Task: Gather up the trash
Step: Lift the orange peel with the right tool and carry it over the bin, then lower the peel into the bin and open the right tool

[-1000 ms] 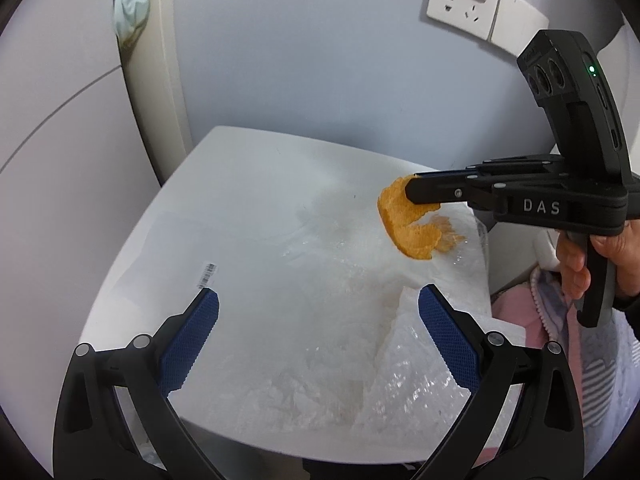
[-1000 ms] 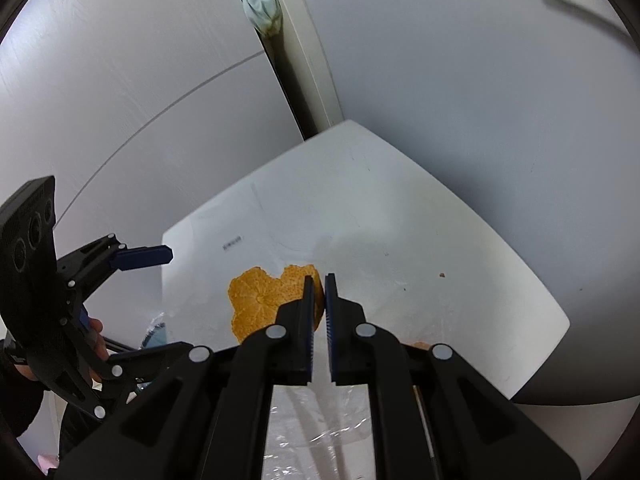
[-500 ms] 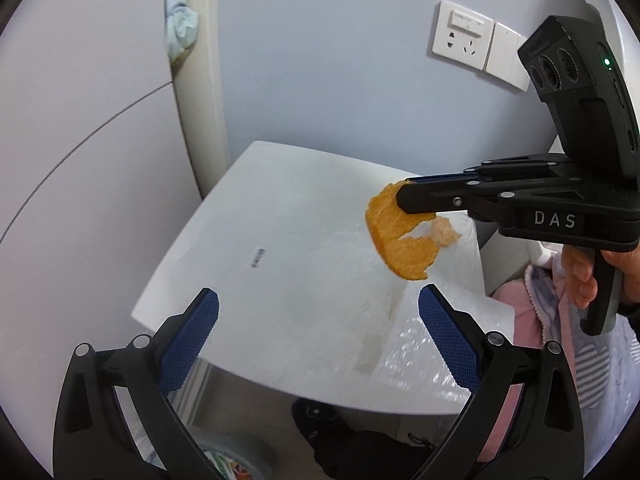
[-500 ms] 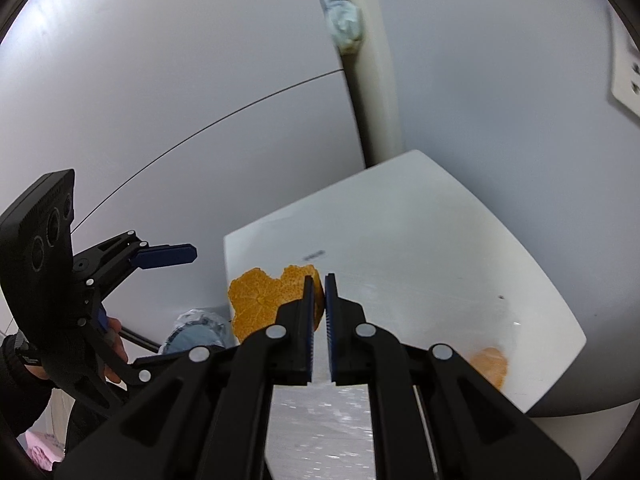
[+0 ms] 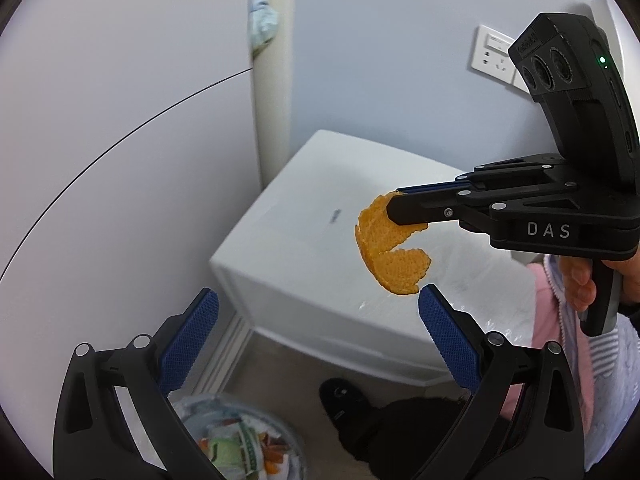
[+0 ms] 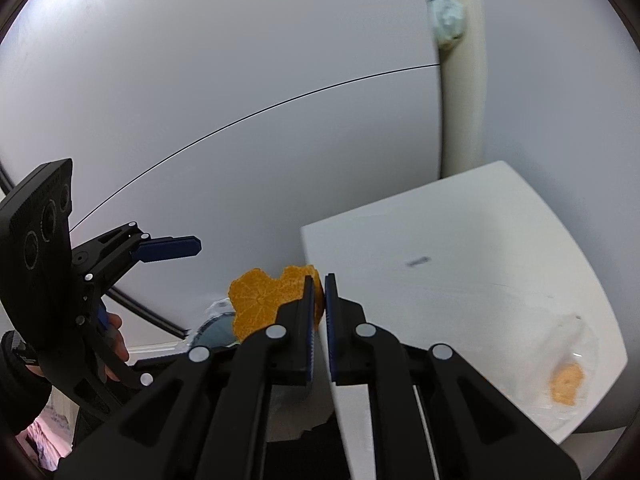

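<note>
Left wrist view: the left tongs (image 5: 316, 312) are held apart and empty. The orange peel (image 5: 384, 252) is clamped in the right tongs (image 5: 394, 210), above the bench (image 5: 300, 240) edge. The lined bin (image 5: 240, 444) lies below, nearer the left tongs.
Right wrist view: the right tongs (image 6: 319, 284) are closed on the orange peel (image 6: 264, 296), its broad side leftward. A second peel (image 6: 566, 382) remains on the white bench (image 6: 460, 232), well apart.

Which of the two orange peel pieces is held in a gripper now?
The larger peel, clamped in the right gripper off the table's edge. The smaller peel lies on clear plastic on the white table.
</note>
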Motion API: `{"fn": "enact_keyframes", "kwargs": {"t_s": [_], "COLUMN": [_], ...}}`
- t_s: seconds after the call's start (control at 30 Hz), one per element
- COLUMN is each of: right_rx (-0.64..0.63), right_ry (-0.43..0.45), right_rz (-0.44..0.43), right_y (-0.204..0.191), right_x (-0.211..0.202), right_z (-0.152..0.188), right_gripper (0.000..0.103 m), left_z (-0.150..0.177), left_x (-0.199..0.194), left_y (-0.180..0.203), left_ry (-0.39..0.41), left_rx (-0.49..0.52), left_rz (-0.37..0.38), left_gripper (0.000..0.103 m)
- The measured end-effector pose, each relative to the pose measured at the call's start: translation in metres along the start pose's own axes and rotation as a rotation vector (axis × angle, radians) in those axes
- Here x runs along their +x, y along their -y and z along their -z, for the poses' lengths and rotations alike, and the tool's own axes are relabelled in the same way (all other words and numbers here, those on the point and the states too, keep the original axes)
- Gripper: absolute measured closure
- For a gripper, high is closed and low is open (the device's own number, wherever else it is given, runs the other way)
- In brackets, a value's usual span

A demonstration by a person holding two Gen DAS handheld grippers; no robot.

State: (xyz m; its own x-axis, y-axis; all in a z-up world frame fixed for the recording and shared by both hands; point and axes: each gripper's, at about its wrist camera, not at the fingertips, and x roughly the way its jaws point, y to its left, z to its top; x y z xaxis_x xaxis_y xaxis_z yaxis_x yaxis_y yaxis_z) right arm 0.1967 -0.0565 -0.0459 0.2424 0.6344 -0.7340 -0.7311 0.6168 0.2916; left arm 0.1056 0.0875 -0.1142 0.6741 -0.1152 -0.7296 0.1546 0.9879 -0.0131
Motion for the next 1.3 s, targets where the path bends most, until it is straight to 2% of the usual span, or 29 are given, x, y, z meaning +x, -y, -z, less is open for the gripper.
{"fn": "enact_keyframes", "kwargs": {"t_s": [0.23, 0.6, 0.73, 0.93, 1.3], "right_rx": [-0.062, -0.119, -0.129, -0.122, -0.105], "right_ry": [-0.045, -0.141, -0.199, -0.288, -0.433], "right_rz": [-0.069, -0.156, -0.181, -0.19, -0.167], "right_y": [-0.053, -0.122, -0.14, -0.153, -0.165], "right_x": [0.039, 0.1, 0.131, 0.178, 0.241], "right_z": [-0.001, 0.025, 0.042, 0.072, 0.111], "right_gripper": [0.095, 0.095, 0.095, 0.095, 0.095], "left_z": [0.037, 0.118, 0.157, 0.201, 0.255], "left_x": [-0.02, -0.043, -0.038, -0.025, 0.014], "left_y": [-0.037, -0.081, -0.095, -0.118, -0.15], "left_ry": [-0.014, -0.086, -0.149, -0.215, -0.302], "left_rx": [-0.06, -0.153, -0.179, -0.233, -0.314], "left_rz": [-0.057, -0.145, -0.184, -0.194, -0.182], "left_gripper": [0.006, 0.006, 0.006, 0.006, 0.006]}}
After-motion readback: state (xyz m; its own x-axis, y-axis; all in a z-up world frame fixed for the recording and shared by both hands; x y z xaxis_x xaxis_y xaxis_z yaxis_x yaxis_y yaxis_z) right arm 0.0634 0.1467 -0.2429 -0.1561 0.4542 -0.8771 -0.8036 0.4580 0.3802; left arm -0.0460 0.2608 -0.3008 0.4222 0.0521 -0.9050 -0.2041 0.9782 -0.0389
